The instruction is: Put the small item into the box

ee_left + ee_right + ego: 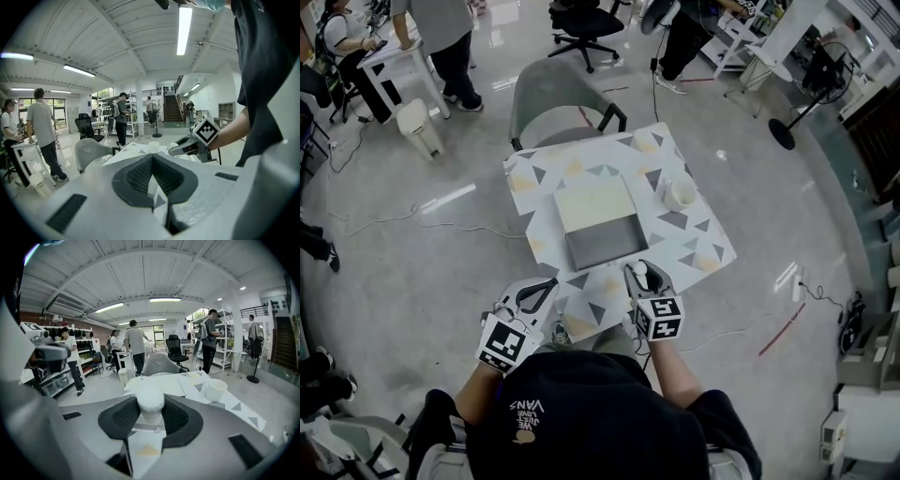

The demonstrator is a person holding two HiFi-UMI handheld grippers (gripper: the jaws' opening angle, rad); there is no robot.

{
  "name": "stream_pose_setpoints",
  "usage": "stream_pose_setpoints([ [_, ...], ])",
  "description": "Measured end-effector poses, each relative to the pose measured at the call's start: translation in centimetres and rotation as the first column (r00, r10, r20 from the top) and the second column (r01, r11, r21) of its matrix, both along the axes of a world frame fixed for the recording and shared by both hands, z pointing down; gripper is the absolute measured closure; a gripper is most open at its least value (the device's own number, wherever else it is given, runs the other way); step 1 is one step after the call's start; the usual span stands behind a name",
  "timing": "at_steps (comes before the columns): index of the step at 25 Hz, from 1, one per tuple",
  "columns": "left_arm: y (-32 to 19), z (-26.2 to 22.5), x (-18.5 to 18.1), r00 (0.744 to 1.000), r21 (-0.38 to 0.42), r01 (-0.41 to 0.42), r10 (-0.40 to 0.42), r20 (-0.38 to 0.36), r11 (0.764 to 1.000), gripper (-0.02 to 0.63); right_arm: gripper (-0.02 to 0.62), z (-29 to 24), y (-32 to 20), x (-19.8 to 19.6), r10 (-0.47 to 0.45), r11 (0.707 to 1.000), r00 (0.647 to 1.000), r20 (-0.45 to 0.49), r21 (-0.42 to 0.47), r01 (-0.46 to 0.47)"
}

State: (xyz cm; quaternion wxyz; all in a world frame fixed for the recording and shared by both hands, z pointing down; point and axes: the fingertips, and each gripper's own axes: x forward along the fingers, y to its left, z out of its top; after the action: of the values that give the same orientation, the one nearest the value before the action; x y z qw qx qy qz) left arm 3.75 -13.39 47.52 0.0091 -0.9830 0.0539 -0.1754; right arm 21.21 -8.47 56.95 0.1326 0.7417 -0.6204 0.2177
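**Task status: not complete.** The small item, a stubby white piece with a rounded top, is clamped in the right gripper. The pads are part-way closed and press on both sides of it. In the head view it sits at lower centre, over the near strip of the tabletop and short of the box.

The box lies at frame centre with its grey tray facing up. Its cream lid is folded flat toward the upper side. Nothing is seen in the tray. Remaining, in my judgement: carry the item over the tray's near wall, lower it and release.

**Left gripper:** it is left of lower centre, by the near-left part of the tabletop. Its jaw tips are together with nothing between them. Its own view shows only tabletop pattern through the gap behind the tips.

**Clearances:**
- The line from the right gripper to the tray looks unobstructed. The tray's near wall is the only edge to clear.
- A white cup stands just right of the lid and apart from the tray. A drift to the right could clip it.
- The tabletop is small, and its edges run near the box on the left and lower sides.
- A grey chair stands at upper centre, beyond the tabletop.
- People stand along the top of the frame, well apart from the work.
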Motion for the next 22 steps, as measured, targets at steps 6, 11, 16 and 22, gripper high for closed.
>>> stream_pose_setpoints([
  [6, -0.7, 0.7, 1.1, 0.997, -0.026, 0.079, -0.078, 0.021, 0.997, 0.6, 0.463, 3.6, -3.4, 2.6, -0.103, 0.991, 0.994, -0.034, -0.095, 0.1],
  [11, -1.4, 0.3, 2.2, 0.983, -0.019, 0.185, -0.185, 0.001, 0.982, 0.6, 0.463, 6.9, -5.5, 4.6, -0.218, 0.959, 0.975, -0.051, -0.195, 0.204],
  [16, -1.4, 1.0, 2.8, 0.954, -0.047, 0.299, -0.299, 0.013, 0.953, 0.6, 0.463, 9.5, -7.5, 6.1, -0.326, 0.915, 0.942, -0.081, -0.279, 0.292],
  [22, -0.9, 1.8, 2.8, 0.923, -0.051, 0.385, -0.384, 0.03, 0.921, 0.6, 0.463, 11.9, -9.5, 6.8, -0.448, 0.851, 0.884, -0.134, -0.365, 0.377],
])
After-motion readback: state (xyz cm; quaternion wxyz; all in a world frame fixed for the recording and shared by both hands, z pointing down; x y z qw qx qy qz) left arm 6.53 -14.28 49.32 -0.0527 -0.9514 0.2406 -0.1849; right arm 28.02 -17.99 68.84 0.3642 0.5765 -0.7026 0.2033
